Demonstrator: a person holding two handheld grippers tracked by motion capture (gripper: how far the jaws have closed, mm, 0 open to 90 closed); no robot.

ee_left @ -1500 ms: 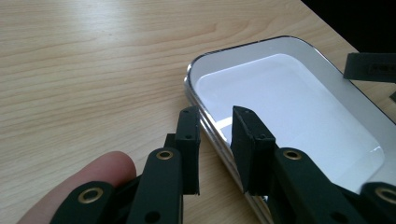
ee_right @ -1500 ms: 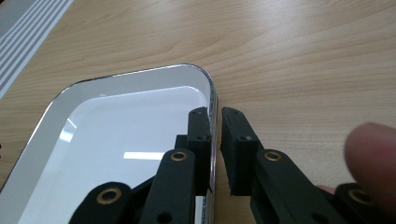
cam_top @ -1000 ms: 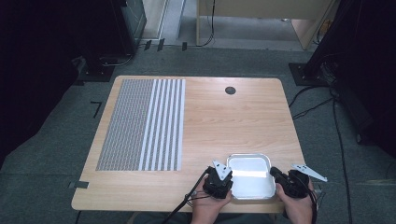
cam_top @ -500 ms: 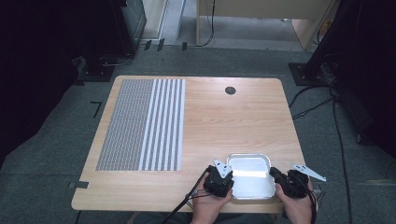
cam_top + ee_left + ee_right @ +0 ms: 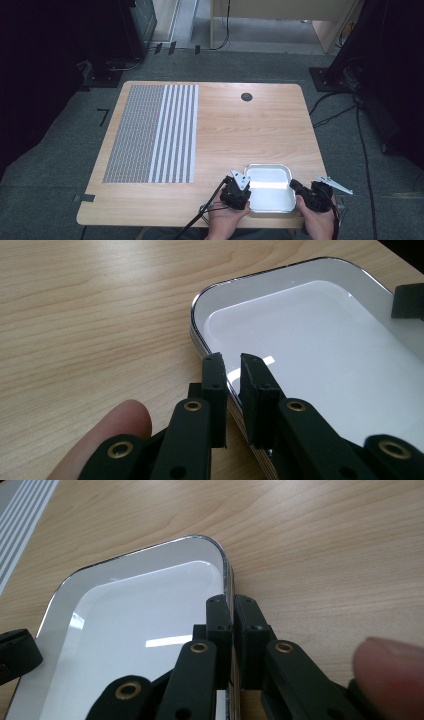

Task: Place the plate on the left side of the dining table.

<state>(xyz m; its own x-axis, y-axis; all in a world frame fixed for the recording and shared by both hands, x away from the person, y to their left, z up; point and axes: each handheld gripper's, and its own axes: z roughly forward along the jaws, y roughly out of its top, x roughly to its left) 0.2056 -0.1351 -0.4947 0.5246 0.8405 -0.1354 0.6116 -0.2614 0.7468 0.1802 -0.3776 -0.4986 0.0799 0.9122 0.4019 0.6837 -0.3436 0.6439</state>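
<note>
Down at the five o'clock corner of the desk (image 5: pixel 235 135) we have a shallow metal tray (image 5: pixel 270 192), white and glossy inside, sitting flat close to the near edge. From above, the left gripper (image 5: pixel 239 186) sits at the tray's nine o'clock side and the right gripper (image 5: pixel 298 187) at its three o'clock side, each held in a hand (image 5: pixel 227 220) coming up from six o'clock.

Now to the left gripper view: we see the left gripper (image 5: pixel 231 382) with its fingers (image 5: pixel 215 385) straddling the tray's rim (image 5: pixel 200 342), one outside over the wood, one inside over the white floor, a narrow gap between them where the rim passes. Whether they press on the rim we cannot tell.

Over to the right gripper view, the right gripper (image 5: pixel 231 625) has its fingers (image 5: pixel 248 627) pinched onto the tray's rim (image 5: pixel 227 575), which runs straight up between them, no daylight showing either side. A fingertip (image 5: pixel 390 675) sits at four o'clock in that view.

Across the desk at nine o'clock lies a grey-and-white striped mat (image 5: pixel 152 132), well apart from the tray, and a dark round grommet (image 5: pixel 246 96) sits near twelve o'clock.
</note>
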